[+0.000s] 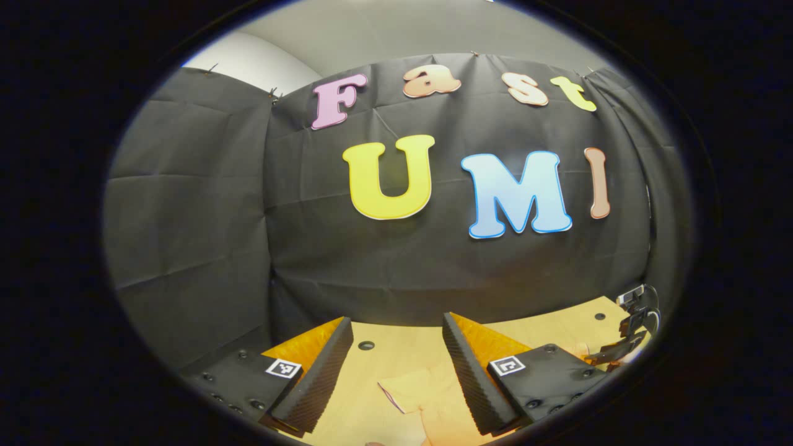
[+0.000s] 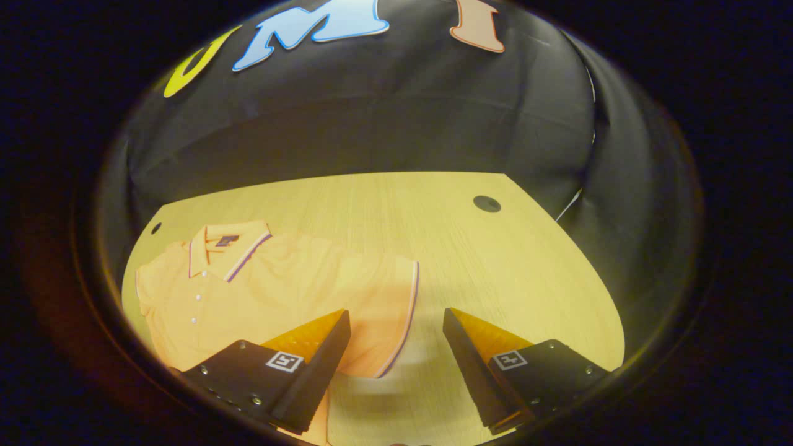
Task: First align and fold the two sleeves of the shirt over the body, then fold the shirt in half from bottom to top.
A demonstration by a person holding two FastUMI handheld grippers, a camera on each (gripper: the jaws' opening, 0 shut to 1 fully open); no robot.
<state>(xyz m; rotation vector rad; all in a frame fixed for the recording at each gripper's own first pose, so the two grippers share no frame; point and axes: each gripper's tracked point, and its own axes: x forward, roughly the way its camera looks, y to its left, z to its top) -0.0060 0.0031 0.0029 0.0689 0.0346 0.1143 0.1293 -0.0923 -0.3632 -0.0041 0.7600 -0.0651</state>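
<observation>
I see the light wooden table (image 2: pixel 396 210) widest in the right gripper view, with a dark round hole (image 2: pixel 487 203) near its far right corner. The orange polo shirt with a striped collar (image 2: pixel 260 279) lies flat toward the table's left edge, collar at the far side, one sleeve (image 2: pixel 390 310) spread toward the middle. My right gripper (image 2: pixel 396 347) hangs above that sleeve, jaws apart, holding nothing. The left gripper view looks mostly at the booth wall; my left gripper (image 1: pixel 396 365) is spread wide over a shirt edge.
</observation>
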